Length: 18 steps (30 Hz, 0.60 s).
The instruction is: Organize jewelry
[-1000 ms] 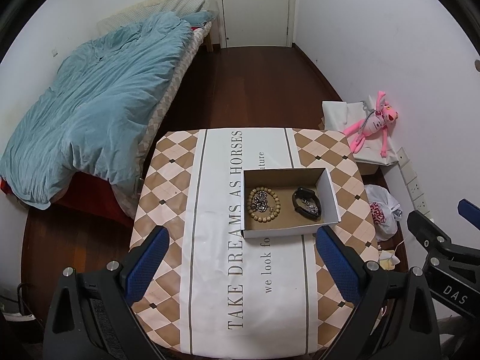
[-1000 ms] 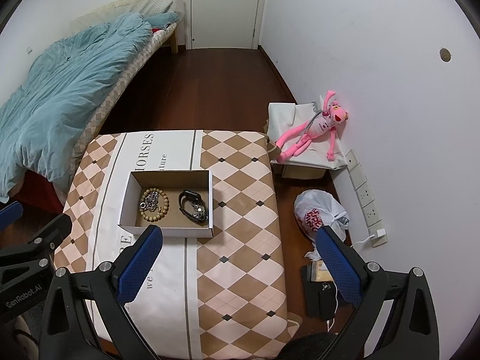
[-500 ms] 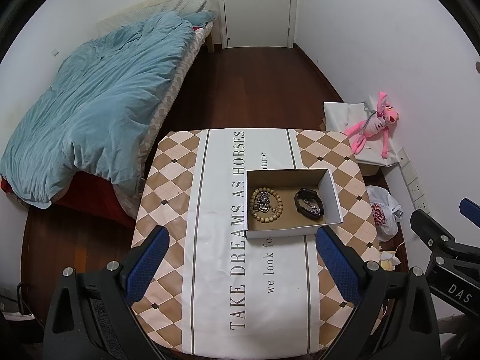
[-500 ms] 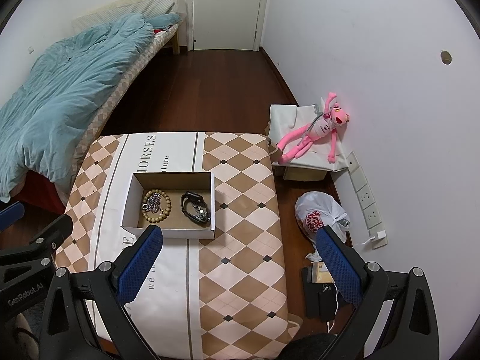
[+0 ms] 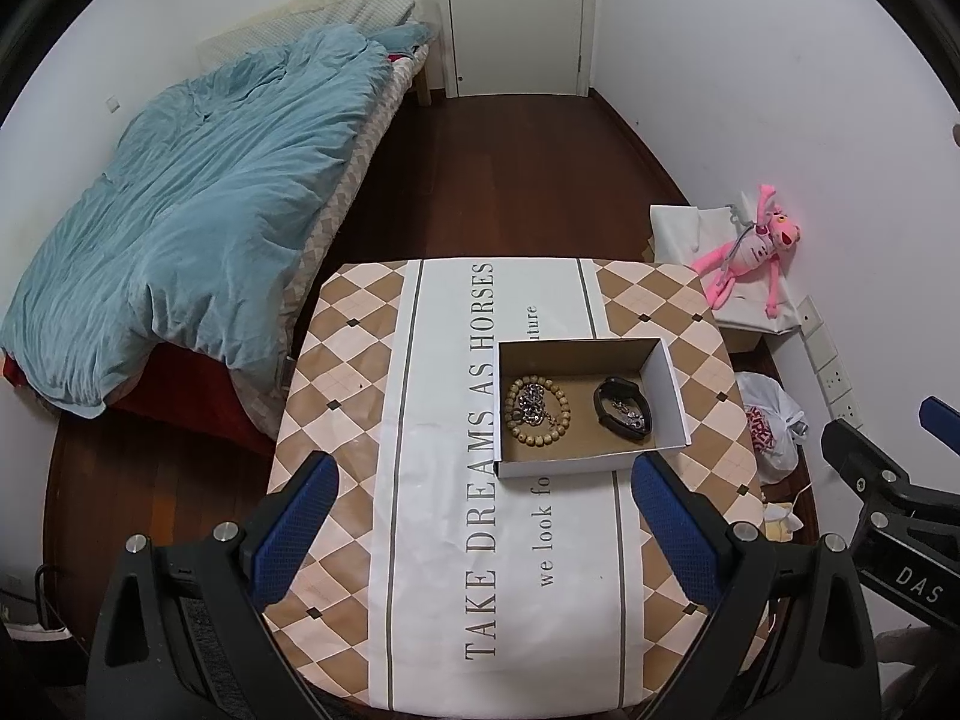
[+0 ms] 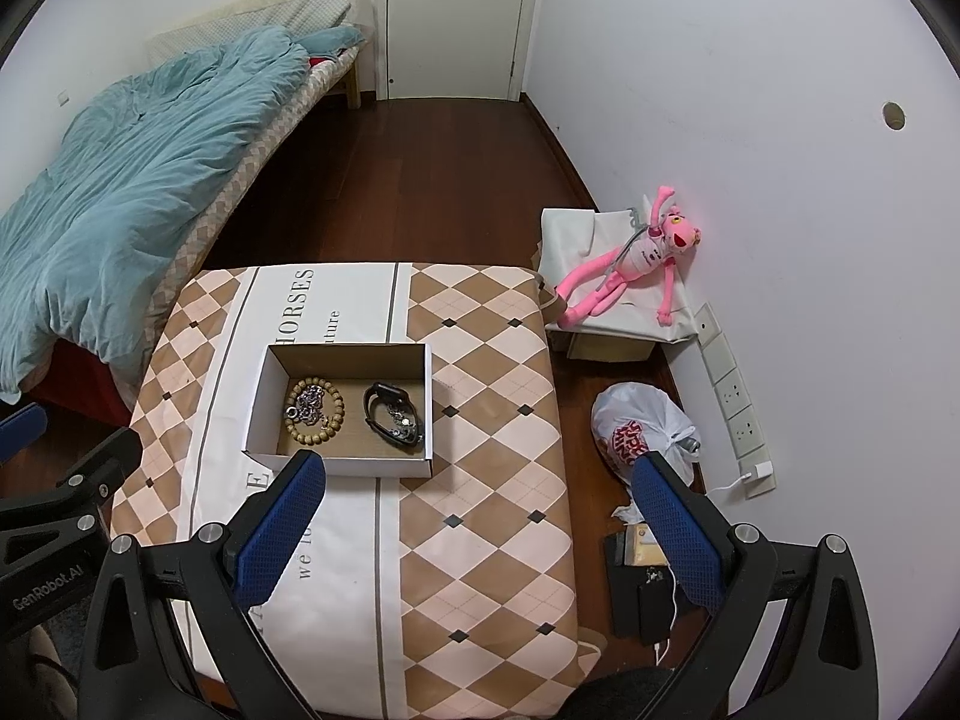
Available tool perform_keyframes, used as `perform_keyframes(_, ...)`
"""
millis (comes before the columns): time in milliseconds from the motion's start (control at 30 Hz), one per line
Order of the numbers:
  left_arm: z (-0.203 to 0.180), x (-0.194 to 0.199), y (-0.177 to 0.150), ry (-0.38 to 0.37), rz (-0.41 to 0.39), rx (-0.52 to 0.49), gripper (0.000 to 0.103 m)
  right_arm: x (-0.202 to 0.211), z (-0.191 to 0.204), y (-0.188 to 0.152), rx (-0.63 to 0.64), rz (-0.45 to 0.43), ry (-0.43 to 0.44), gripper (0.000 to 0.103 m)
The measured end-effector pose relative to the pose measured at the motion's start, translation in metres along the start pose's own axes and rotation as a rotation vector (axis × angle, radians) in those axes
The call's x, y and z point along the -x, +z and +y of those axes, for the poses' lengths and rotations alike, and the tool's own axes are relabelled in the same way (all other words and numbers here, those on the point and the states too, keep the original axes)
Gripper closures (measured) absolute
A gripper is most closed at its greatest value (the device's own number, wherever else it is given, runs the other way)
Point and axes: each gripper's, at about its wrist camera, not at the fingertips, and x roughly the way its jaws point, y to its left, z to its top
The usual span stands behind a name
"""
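A white cardboard box (image 5: 671,385) (image 6: 259,402) stands on the checked table (image 5: 354,372) (image 6: 498,420). Inside it lie a wooden bead bracelet (image 5: 536,411) (image 6: 314,411) with a silver chain in its ring, and a black watch (image 5: 621,408) (image 6: 391,415) with a small silver piece on it. My left gripper (image 5: 480,516) is open and empty, held high above the table's near side. My right gripper (image 6: 480,516) is open and empty, high above the table's right part. Each gripper shows at the edge of the other's view.
A bed with a blue duvet (image 5: 180,228) stands left of the table. A pink plush toy (image 6: 630,258) lies on a covered box by the right wall. A white plastic bag (image 6: 642,432) and dark items with cables (image 6: 642,588) lie on the floor at right.
Both views have drawn back and up a little; the box looks slightly smaller and lower. Both grippers stay open and empty.
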Motion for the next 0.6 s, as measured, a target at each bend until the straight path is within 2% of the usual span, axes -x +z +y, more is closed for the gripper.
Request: perform_keyframes(600,0.0037,0.001,0.0012,0.002,0.001,0.005,0.003,0.0013,0.001,0.0006,0.003,0.0,0.003,0.0)
